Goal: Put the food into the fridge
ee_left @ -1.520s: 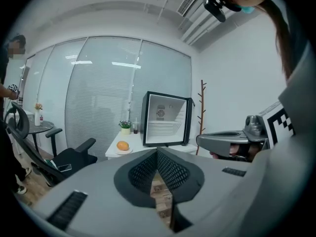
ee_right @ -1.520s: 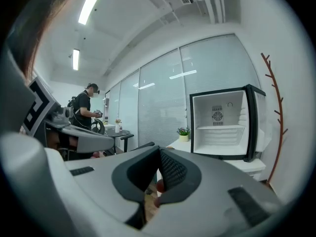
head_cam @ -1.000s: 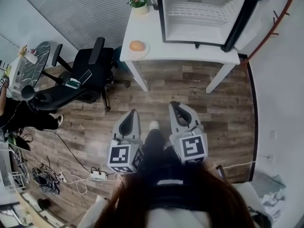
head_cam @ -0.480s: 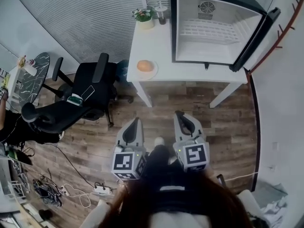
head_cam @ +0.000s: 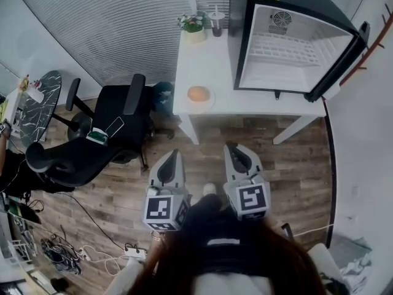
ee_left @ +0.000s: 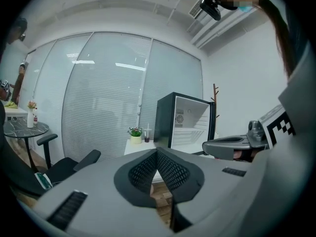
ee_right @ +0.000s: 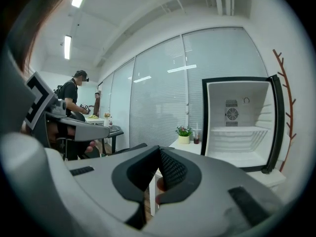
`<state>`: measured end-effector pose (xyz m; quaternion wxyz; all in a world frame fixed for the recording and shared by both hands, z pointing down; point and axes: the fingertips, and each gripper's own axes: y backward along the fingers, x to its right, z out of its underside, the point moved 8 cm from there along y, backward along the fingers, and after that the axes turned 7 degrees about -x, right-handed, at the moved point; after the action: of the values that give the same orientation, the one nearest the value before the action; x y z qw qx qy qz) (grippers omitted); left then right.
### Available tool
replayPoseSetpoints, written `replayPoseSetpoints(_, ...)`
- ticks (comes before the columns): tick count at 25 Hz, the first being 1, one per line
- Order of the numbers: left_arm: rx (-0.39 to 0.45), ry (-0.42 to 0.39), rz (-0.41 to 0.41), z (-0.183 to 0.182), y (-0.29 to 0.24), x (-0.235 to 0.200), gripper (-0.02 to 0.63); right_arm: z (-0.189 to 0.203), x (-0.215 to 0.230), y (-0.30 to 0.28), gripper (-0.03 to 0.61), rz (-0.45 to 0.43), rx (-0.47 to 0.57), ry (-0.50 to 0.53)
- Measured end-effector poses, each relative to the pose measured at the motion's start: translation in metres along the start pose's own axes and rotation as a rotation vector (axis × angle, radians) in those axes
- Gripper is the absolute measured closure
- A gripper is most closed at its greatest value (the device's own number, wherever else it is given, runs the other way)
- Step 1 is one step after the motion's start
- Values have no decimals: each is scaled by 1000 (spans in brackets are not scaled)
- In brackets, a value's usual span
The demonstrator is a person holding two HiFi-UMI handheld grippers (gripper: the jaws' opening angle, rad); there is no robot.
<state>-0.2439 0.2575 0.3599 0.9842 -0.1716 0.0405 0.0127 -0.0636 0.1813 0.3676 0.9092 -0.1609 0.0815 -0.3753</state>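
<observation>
fridge (head_cam: 288,54) on table (head_cam: 209,60) R | food (head_cam: 198,93) L of fridge | chair (head_cam: 116,118) L of table

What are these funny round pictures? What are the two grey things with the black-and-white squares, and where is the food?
A person wears a camera on the head, so the head view looks down at the floor and the person's own legs. The two grey things are grabbers held in the hands: the left gripper and the right gripper. Each has two jaws, like a beak, and its own little camera. The other two pictures come from those cameras. Both beaks are pressed shut and hold nothing. Ahead stands a white table. On it are a round orange food on a plate, a potted plant, a cup and a small fridge with its door open; it looks empty. A black chair stands beside the table.
</observation>
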Motion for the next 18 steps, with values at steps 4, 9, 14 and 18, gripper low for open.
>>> replayPoseSetpoints(4, -3, 27, -6, 0, -1, -19, 611, -7, -9, -15, 581, 6, -4, -3)
replayPoseSetpoints(9, -12, 53, -6, 2, -5, -33, 611, -8, -10, -22, 581, 24, -32, -24)
replayPoseSetpoints(14, -29, 59, 11, 4, -15, -36, 611, -4, -6, -22, 580, 34, -45, -23)
replayPoseSetpoints(18, -41, 59, 16, 3, -27, -34, 612, -4, -1, -31, 580, 27, -44, -6)
